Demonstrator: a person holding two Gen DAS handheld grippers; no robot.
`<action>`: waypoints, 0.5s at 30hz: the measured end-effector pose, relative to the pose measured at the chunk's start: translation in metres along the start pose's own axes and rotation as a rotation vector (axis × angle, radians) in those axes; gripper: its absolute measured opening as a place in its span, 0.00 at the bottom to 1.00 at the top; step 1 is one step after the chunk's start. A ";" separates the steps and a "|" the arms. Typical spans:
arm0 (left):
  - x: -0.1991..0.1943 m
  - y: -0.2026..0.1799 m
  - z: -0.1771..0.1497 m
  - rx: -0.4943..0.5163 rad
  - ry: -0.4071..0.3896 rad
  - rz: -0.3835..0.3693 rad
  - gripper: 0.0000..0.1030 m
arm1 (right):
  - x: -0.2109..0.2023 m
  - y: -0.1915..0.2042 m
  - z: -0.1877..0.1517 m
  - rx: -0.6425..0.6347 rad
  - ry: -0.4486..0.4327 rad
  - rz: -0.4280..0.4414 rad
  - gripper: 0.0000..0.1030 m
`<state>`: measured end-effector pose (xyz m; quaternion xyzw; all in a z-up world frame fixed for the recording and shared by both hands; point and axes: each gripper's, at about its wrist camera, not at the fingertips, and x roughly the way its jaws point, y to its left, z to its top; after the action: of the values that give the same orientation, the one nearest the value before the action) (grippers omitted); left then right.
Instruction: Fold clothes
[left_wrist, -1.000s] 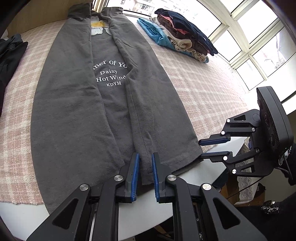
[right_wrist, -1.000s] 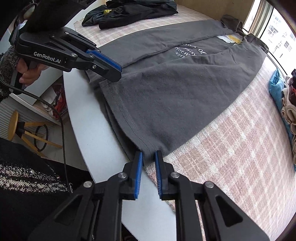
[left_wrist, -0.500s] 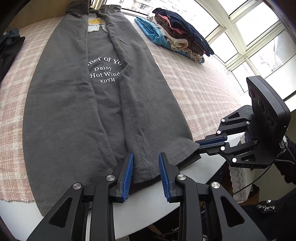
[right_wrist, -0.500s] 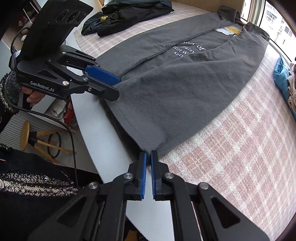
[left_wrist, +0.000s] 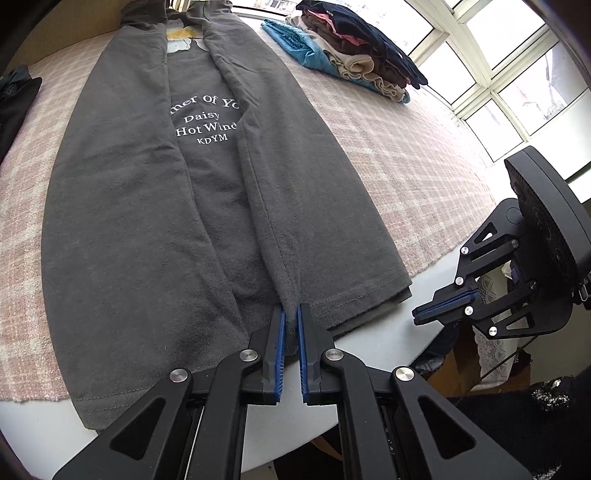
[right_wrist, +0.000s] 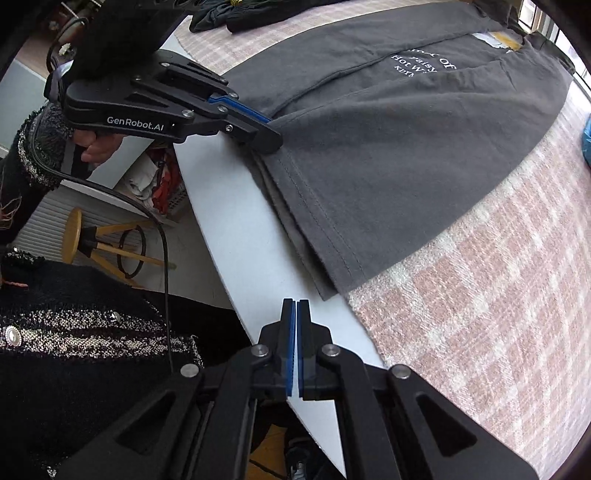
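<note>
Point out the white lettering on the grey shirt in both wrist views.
Left wrist: lettering upper centre, upright, between the folded-in sides of the shirt.
Right wrist: lettering upper right, upside down, partly covered by a fold.
Shared landmark: the shirt's stitched hem at the table edge.

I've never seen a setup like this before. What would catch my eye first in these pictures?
A long dark grey T-shirt with white lettering lies on the pink checked cloth, both sides folded inward. At its near hem the left tool is shut on the fabric, while the right tool is shut on nothing just off the corner. A pile of folded clothes sits by the window.
</note>
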<state>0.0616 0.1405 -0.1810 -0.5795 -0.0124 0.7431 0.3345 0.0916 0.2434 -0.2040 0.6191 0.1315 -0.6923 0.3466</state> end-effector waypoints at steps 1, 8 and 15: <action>0.000 0.001 0.000 -0.005 -0.003 -0.002 0.05 | -0.012 -0.007 -0.006 0.015 -0.028 -0.019 0.06; 0.000 0.001 -0.002 -0.002 -0.002 -0.002 0.05 | -0.003 0.003 -0.002 -0.084 -0.021 -0.180 0.42; -0.007 0.003 -0.004 0.002 -0.005 -0.005 0.05 | 0.000 0.002 0.000 -0.066 -0.028 -0.111 0.41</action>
<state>0.0644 0.1332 -0.1780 -0.5774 -0.0137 0.7436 0.3368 0.0924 0.2417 -0.2039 0.5894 0.1835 -0.7142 0.3299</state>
